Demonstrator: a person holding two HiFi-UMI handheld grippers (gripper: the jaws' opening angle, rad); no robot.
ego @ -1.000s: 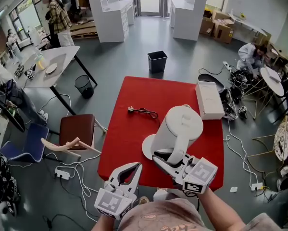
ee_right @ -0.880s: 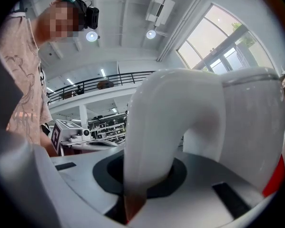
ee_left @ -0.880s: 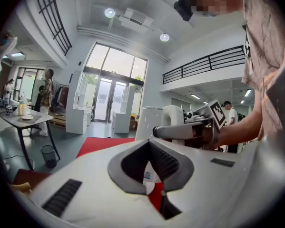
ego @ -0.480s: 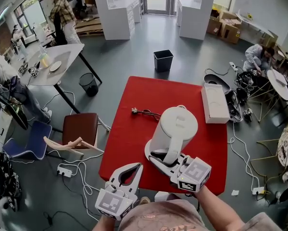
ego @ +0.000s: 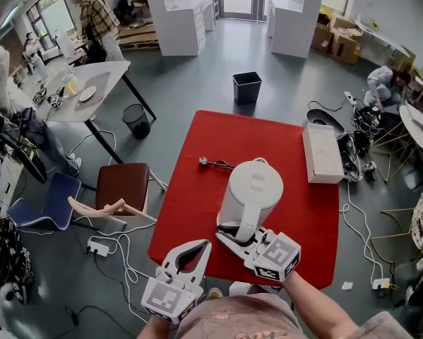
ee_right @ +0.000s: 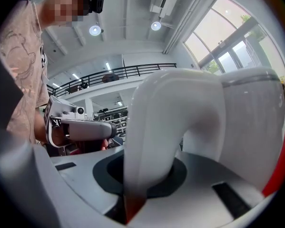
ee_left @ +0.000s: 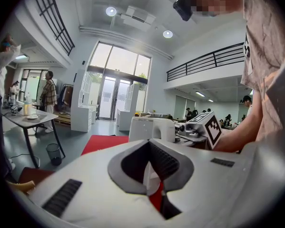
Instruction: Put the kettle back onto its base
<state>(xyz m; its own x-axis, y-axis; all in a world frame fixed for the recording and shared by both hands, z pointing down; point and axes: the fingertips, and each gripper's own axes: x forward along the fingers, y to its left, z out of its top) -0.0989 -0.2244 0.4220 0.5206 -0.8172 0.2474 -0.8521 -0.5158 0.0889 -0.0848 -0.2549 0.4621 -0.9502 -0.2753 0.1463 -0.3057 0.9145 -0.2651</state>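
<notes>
Head view had both tongs down at the bottom of the frame, right in front of the person. Left gripper (ego: 201, 246) sat by the near edge of the red table (ego: 186, 203). Its jaws were pinched together with nothing in them. Its own view showed the two tips meeting, with just a sliver of red and white showing through the gap behind them.

Right gripper (ego: 230, 233) was clamped on the handle (ee_right: 152, 141) of the kettle (ego: 250, 188). In the right gripper view that fat white handle filled the space between the jaws, with the pads hard against it on both sides.

The kettle itself was white and stood upright toward the front of the table, handle pointing back at the person. Couldn't tell what its bottom was sitting on, since the body and the gripper covered that spot.

A bit past the kettle and to its left, a cable (ego: 215, 164) with a plug lay on the red surface, not touching the kettle. A flat white box (ego: 322, 154) lay along the table's right edge.

Off the left side was a brown chair (ego: 123, 184). Beyond the table's far edge a black bin (ego: 247, 87) stood on the grey floor. Further back left was a grey table (ego: 105, 73), and behind it stood a person in a plaid shirt (ego: 98, 21).
</notes>
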